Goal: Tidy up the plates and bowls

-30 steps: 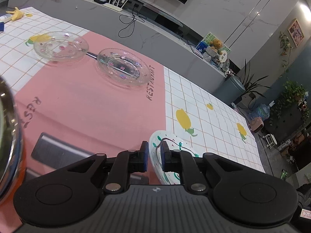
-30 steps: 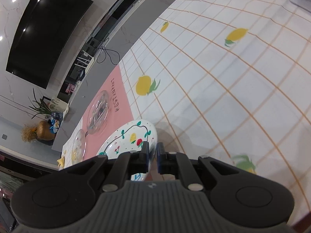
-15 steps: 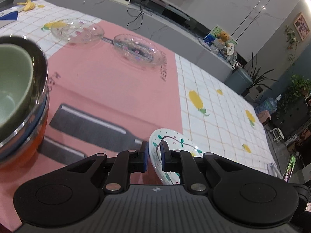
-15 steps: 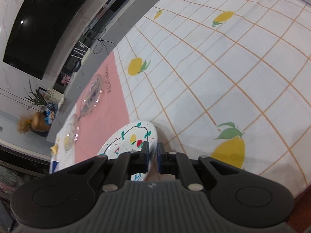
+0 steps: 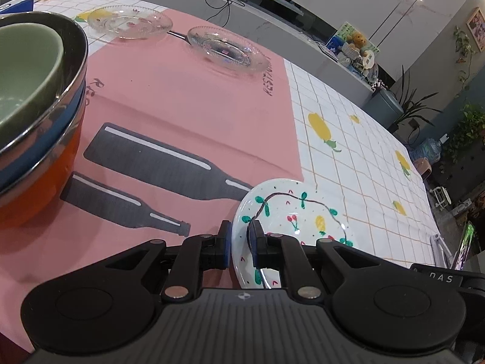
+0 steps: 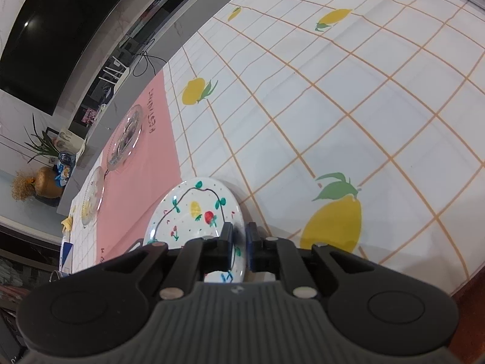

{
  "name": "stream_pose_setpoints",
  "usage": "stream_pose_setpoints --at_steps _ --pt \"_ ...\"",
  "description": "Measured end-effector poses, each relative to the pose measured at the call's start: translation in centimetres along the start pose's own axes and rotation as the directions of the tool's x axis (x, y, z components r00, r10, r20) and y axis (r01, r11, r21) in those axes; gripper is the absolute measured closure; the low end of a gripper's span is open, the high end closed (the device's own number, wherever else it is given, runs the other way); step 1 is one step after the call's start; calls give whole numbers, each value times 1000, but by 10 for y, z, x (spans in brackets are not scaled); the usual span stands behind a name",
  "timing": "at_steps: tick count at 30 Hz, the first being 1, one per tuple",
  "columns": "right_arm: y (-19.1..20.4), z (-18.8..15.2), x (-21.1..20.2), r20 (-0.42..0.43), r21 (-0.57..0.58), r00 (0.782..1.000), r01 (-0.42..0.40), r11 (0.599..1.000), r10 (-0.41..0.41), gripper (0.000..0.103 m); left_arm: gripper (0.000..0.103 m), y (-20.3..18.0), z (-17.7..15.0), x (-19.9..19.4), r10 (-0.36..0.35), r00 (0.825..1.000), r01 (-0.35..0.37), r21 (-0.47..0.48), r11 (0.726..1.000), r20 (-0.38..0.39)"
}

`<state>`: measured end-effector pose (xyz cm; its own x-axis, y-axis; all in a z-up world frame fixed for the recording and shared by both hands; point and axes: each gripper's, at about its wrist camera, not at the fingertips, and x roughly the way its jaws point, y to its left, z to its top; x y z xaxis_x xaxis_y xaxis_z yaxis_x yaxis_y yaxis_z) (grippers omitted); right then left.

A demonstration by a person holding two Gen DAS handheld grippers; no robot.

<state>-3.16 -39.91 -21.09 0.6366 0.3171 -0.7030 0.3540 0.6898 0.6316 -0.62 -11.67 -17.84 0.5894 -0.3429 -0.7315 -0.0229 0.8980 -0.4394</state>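
Left gripper (image 5: 240, 244): nearly closed, blue pads pinching the near-left rim of the painted plate (image 5: 303, 212), one pad above the rim and one below. Right gripper (image 6: 239, 244): likewise almost closed, nipping the same plate's near-right rim between its pads. So held from two sides, tilted only slightly.

Lying over the seam where the pink mat (image 5: 182, 106) meets the checked cloth (image 5: 363, 157), at the near edge of the table. Possibly resting on the cloth already, possibly just above it; hard to judge from these angles.

White, with a black looping line, green leaves, red cherries and a yellow fruit painted on its face.

At the near left, a stack of bowls: green bowl (image 5: 24, 69) nested in a steel-rimmed bowl (image 5: 72, 69), then a blue bowl (image 5: 36, 151), with an orange bowl (image 5: 39, 188) lowest. Well apart from the plate.

At the far side of the mat, two glass dishes, the left glass dish (image 5: 130, 24) and the right glass dish (image 5: 225, 48), near each other but not touching.
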Motion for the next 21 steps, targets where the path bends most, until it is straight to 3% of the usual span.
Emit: stream_pose_setpoints --at_steps 11,15,21 --pt "8 -3 -1 8 -37 1000 23 999 -22 92 89 -5 1 -1 21 1000 -20 34 999 -5" --pt "12 -5 -5 19 -52 1000 15 999 -14 71 80 -4 2 -5 31 1000 -31 31 999 1" --pt "25 -9 -15 63 -117 997 45 992 -38 56 70 -10 7 -19 39 998 -42 57 998 54"
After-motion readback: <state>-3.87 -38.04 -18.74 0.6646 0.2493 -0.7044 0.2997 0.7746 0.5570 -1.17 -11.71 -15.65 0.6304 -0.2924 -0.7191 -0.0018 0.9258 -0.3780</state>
